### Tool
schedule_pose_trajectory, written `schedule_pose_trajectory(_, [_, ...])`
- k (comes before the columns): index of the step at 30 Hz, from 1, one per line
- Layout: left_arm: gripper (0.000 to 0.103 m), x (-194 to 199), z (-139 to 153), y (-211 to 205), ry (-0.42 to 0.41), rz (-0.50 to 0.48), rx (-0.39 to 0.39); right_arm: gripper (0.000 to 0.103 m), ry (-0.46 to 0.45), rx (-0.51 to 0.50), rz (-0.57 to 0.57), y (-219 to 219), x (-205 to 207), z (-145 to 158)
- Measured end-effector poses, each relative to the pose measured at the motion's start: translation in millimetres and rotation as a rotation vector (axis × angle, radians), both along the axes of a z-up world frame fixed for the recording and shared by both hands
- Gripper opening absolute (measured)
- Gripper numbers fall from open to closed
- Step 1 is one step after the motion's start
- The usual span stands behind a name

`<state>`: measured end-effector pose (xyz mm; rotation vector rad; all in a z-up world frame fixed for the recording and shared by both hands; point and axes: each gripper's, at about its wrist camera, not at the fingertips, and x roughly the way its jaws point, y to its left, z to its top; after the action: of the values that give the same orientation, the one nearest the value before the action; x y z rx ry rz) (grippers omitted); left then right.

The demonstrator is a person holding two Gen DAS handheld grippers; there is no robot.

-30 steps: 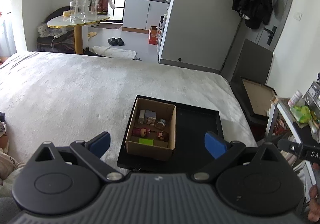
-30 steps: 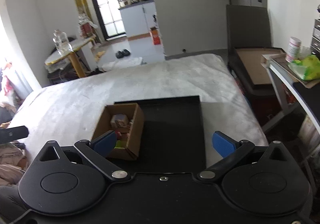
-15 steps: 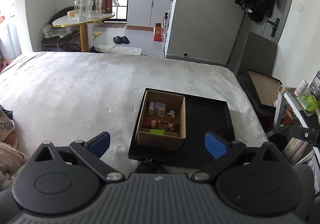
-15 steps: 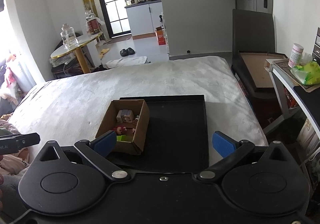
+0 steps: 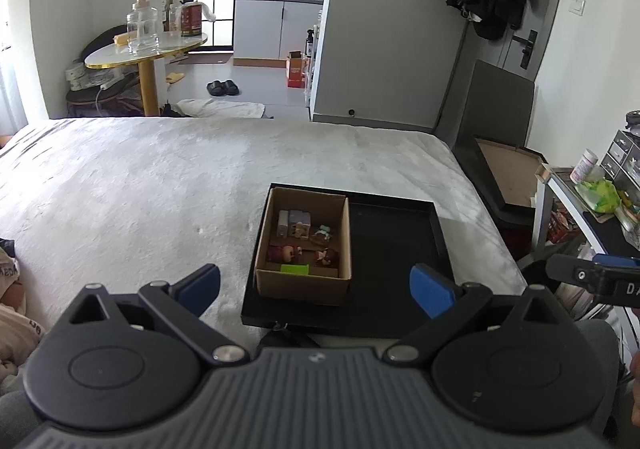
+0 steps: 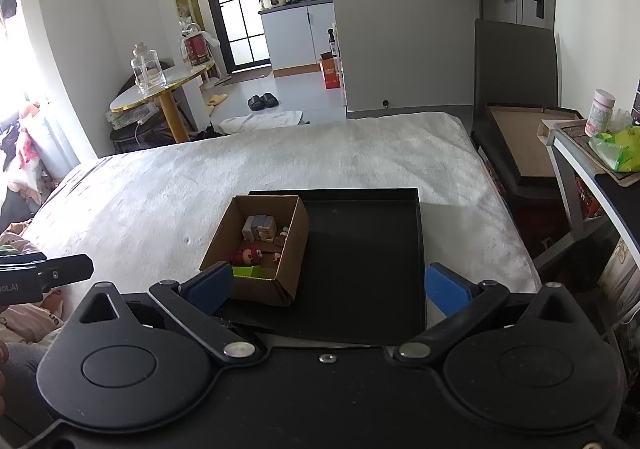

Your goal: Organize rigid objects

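A small open cardboard box stands in the left half of a shallow black tray on a white bed cover. Inside the box lie several small toy figures and a green block. My left gripper hangs open above the tray's near edge, nothing between its blue pads. My right gripper is open too and holds nothing, over the tray's near side. The tray's right half is bare.
The white bed cover spreads wide to the left and beyond the tray. A desk with a green bag and a bottle stands to the right. A round table with a glass jar is past the bed. Clothing lies at the left edge.
Both grippers have drawn back and risen, so the tray and box look smaller and farther. The box and its toys have not moved. Both grippers stayed open.
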<state>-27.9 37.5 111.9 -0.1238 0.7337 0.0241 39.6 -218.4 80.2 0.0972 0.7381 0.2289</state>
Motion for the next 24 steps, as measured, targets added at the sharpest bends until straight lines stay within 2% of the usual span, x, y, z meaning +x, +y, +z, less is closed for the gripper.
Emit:
schedule_pose_trajectory(4, [0.101, 1.1, -1.8, -4.9, 0.008, -0.014, 0.004, 0.103, -0.012, -0.030, 0.005, 4.1, -2.6, 0.0])
schedule_pose_trajectory(24, [0.101, 5.4, -1.5, -12.4, 0.013, -0.035, 0.025, 0.103, 0.001, -0.019, 0.002, 0.9, -1.3, -1.5])
